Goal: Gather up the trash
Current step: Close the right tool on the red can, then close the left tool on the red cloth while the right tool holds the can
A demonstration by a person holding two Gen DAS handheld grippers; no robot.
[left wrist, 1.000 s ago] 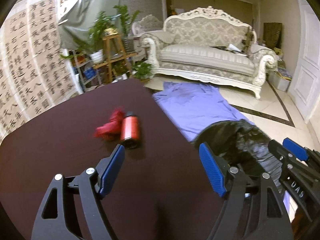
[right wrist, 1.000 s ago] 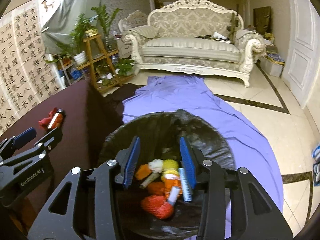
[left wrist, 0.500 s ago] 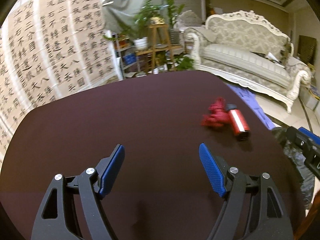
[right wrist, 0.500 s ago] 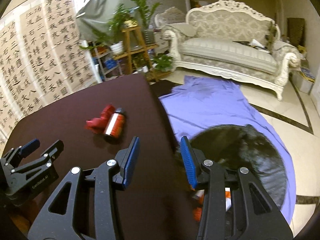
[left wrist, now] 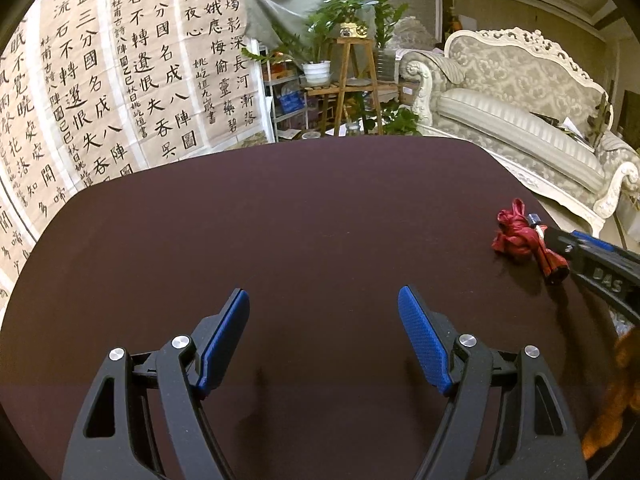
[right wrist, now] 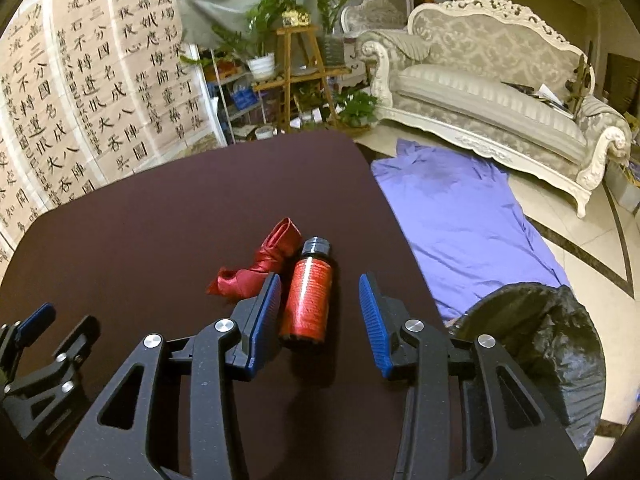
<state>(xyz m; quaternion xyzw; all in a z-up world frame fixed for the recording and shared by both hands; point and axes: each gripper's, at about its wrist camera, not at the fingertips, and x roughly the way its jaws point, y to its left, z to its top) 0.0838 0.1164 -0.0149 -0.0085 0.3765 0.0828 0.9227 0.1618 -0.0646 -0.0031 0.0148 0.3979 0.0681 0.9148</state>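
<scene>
A red bottle with a black cap (right wrist: 306, 296) lies on the dark brown table (right wrist: 160, 220), beside a crumpled red wrapper (right wrist: 260, 268). My right gripper (right wrist: 320, 284) hangs over the bottle with its jaws closing. The bottle sits between them near the left pad, and a gap shows on the right side. My left gripper (left wrist: 324, 300) stands open over bare table, with the wrapper (left wrist: 514, 236) and bottle (left wrist: 550, 260) far to its right. A bin lined with a black bag (right wrist: 536, 344) stands on the floor past the table's right edge.
A purple cloth (right wrist: 460, 220) is spread on the floor between table and a white sofa (right wrist: 480, 100). A wooden plant stand (right wrist: 304, 72) and calligraphy sheets (right wrist: 100, 80) stand behind the table. The left gripper's tips (right wrist: 60, 320) show at the lower left.
The right gripper swung from above the bin, left over the table, to the red bottle. The left gripper moved left past the bottle and wrapper to bare table.
</scene>
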